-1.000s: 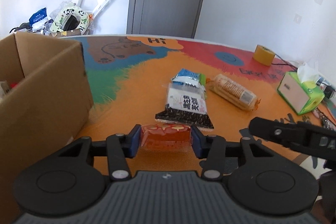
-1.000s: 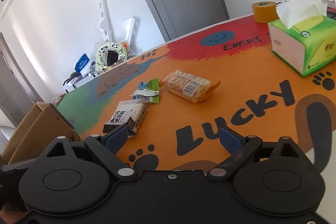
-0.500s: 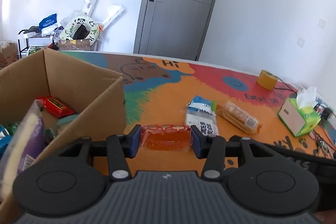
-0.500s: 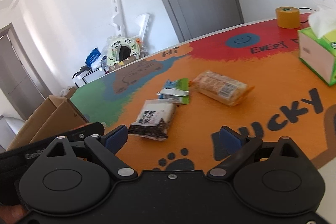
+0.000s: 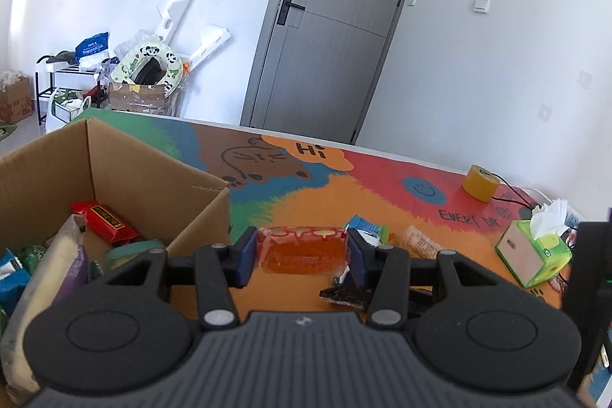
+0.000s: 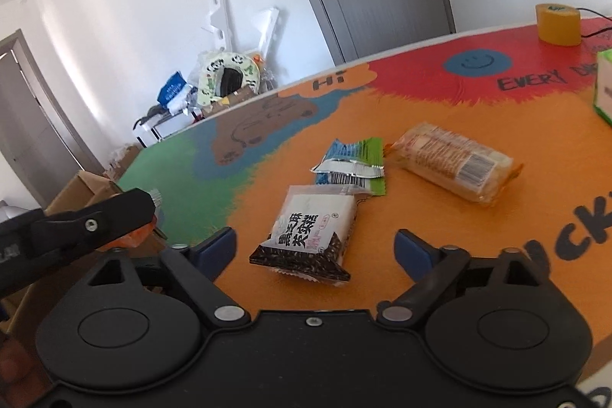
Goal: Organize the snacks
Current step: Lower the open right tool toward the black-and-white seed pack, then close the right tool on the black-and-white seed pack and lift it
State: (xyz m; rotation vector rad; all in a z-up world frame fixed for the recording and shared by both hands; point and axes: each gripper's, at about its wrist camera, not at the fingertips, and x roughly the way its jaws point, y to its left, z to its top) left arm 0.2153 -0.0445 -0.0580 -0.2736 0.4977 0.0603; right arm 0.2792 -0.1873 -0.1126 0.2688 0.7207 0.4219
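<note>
My left gripper [image 5: 302,251] is shut on an orange jelly pack [image 5: 302,249], held in the air beside the near corner of the cardboard box [image 5: 153,178], which holds several snacks such as a red bar [image 5: 103,222]. My right gripper [image 6: 315,247] hovers low over the table with its jaws closing. The black-and-white sesame cake pack [image 6: 311,232] lies between them, and the pads do not touch it. Behind it lie a blue-green wrapper [image 6: 352,161] and a long cracker pack [image 6: 455,163]. The left gripper shows at the left edge of the right wrist view.
A green tissue box [image 5: 535,251] and a yellow tape roll [image 5: 480,182] stand at the table's right side, with a thin cable behind them. The colourful tablecloth [image 6: 420,94] covers the table. Clutter and a grey door stand by the far wall.
The left gripper has risen with the jelly pack and swung toward the box, whose inside now shows. The right gripper moved in over the sesame cake pack and its jaws narrowed.
</note>
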